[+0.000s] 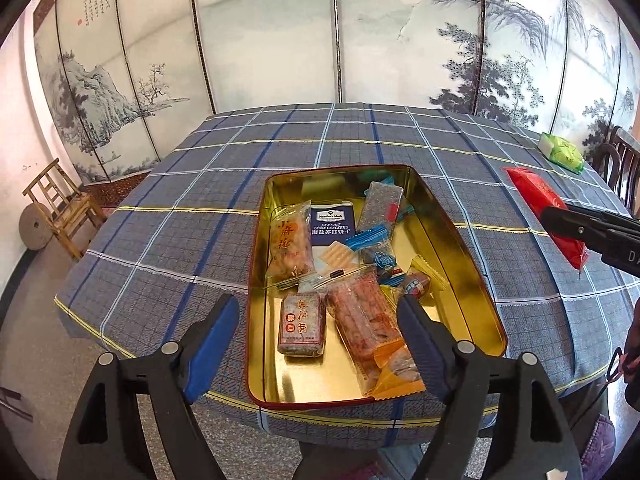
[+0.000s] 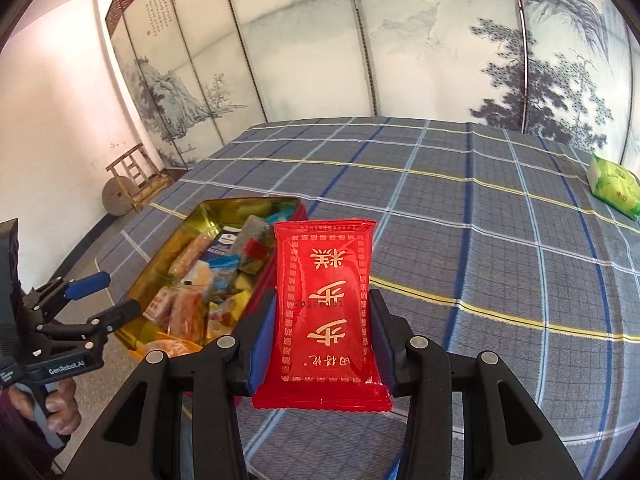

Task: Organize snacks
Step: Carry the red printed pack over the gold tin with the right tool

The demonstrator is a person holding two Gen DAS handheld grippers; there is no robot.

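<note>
— Blue-padded fingers of the right hand-held gripper are clamped on the two long sides of a red snack packet, gold characters facing the camera. It's held up off the surface.

— And the left hand-held gripper?

— Jaws spread wide, nothing between the pads. It hangs over the near end of the gold tin, one finger outside the tin's left wall, the other above its contents.

— What's in the tin?

— A pile of wrapped snacks: a dark sesame bar by the near left, a long clear pack of reddish pieces beside it, an orange-printed twist pack against the left wall, a navy soda-cracker packet toward the far end, and blue-wrapped candies in the middle.

— Where does the tin sit?

— Near the front edge of the checked tablecloth that covers the surface, toward its left half. In the left view the red packet shows to the right of the tin, raised.

— Anything else?

— A green tissue pack lies by the far right edge, well apart. A hand grips the left tool's handle. A painted folding screen stands behind, with a bamboo chair at the left.
</note>
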